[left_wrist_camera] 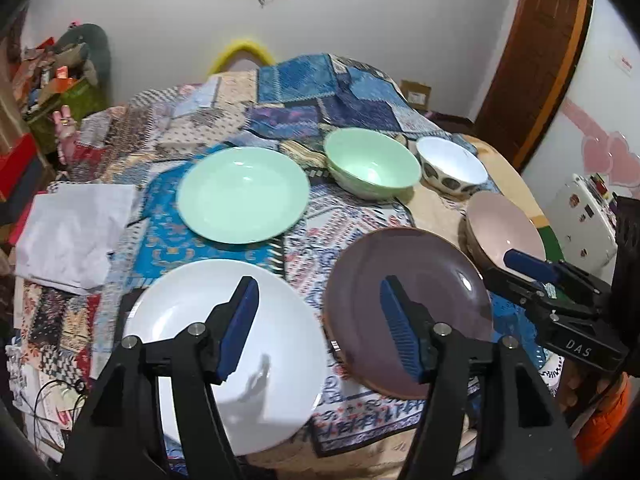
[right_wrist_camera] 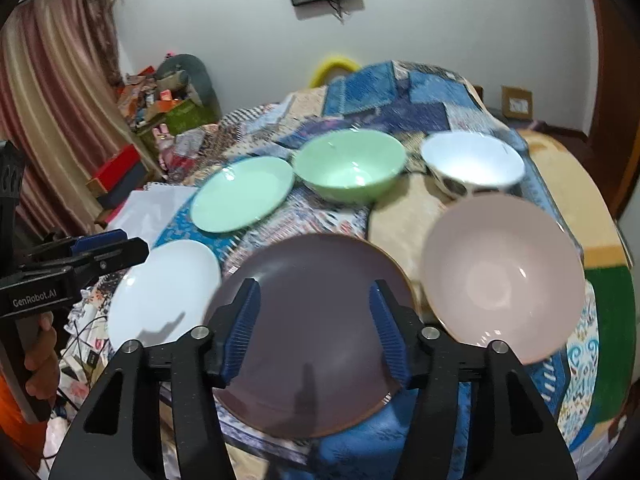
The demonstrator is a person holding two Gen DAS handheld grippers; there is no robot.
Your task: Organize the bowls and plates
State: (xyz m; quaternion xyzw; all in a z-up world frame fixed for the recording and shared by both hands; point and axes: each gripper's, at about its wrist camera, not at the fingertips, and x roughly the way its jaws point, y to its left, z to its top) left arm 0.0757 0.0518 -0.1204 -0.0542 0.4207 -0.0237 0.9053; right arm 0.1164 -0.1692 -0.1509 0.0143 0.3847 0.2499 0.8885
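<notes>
Six dishes sit apart on the quilt-covered table (left_wrist_camera: 100, 312): white plate (left_wrist_camera: 180, 320), purple plate (right_wrist_camera: 312, 320), green plate (left_wrist_camera: 240, 196), pink bowl (right_wrist_camera: 504, 276), green bowl (left_wrist_camera: 370, 162), patterned bowl (right_wrist_camera: 472, 164). All look stiff, slick and breakable; take them by the rim. Left gripper (left_wrist_camera: 318, 324) and right gripper (right_wrist_camera: 314, 332) hover with jaws apart, empty. Motion blur softens edges; undersides hidden.

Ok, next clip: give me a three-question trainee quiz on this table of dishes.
1. True or false: the left tongs hold a plate.
2. How many bowls are on the table?
3. Which dish lies nearest the right tongs? A white plate B purple plate C green plate

Key: 1 false, both tongs are open and empty. 2 three: green bowl, white patterned bowl, pink bowl. 3 B.
</notes>
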